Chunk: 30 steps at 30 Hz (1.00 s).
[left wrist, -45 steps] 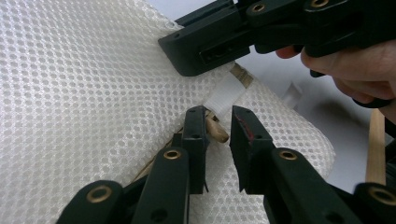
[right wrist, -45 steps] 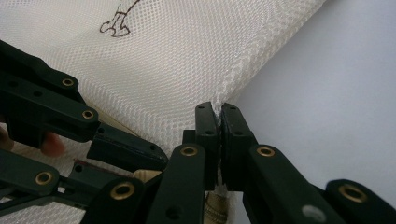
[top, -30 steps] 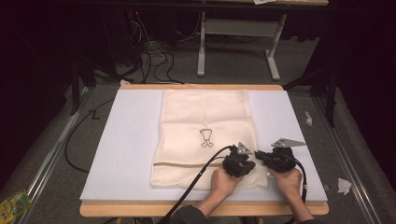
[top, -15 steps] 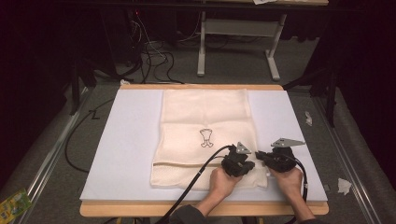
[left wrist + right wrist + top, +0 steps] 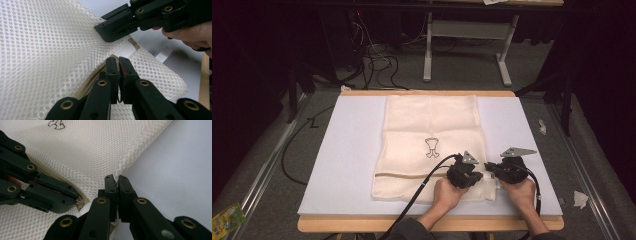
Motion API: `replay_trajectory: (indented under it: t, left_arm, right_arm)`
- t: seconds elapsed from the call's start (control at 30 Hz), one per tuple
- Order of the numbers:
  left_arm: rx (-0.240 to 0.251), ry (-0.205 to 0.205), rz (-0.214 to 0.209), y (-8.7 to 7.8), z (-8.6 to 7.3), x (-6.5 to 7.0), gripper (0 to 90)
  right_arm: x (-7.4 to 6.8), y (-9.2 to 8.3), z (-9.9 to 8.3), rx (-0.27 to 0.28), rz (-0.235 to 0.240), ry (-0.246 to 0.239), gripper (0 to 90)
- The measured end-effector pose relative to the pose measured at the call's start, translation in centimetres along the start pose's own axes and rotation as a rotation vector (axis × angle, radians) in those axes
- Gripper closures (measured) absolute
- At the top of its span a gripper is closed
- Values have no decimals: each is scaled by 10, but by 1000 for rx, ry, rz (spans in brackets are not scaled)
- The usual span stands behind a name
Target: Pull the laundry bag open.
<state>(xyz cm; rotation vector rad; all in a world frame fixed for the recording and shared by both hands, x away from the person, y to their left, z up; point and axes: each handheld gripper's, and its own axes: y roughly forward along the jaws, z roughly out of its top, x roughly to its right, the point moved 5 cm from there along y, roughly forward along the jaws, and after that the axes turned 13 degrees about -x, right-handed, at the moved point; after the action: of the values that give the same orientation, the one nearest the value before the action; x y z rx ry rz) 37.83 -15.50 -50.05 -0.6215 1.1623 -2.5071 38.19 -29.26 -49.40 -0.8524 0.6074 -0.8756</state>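
A cream mesh laundry bag (image 5: 432,142) lies flat on the white mat of the desk (image 5: 342,165), reaching from the far edge to the near right part. It looks light, limp and open-weave, so it should drape and slide easily; the firmest holds are likely the zip seam (image 5: 91,78) and the white end tab (image 5: 126,49) near its near right corner. The left tool (image 5: 119,65) is clamped narrow at the zip, seemingly on the pull. The right tool (image 5: 117,183) is pinched narrow on the bag's edge just beside it.
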Motion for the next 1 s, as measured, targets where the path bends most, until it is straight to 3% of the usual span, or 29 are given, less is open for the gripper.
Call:
replay_trajectory:
  t: [0.13, 0.23, 0.6, 0.73, 0.83, 1.0]
  left_arm:
    - [-11, 1, 3, -2, -1, 2, 873]
    - [2, -31, -14, -4, -4, 1, 873]
    - [-7, -26, 12, -5, -9, 0, 872]
    - [23, -77, -16, -7, -7, -9, 872]
    - [-1, -53, -7, -6, -9, -9, 873]
    - [7, -71, 4, -12, -13, -13, 872]
  right_arm:
    - [-2, -1, -3, 13, -1, 7, 887]
    - [-2, 0, -5, 10, 7, 8, 887]
    - [-5, 5, -7, 9, 11, 3, 888]
    - [-3, 5, -6, 16, -5, 2, 887]
    - [-1, 4, -8, 31, 9, 15, 887]
    - [1, 6, -7, 25, 6, -1, 887]
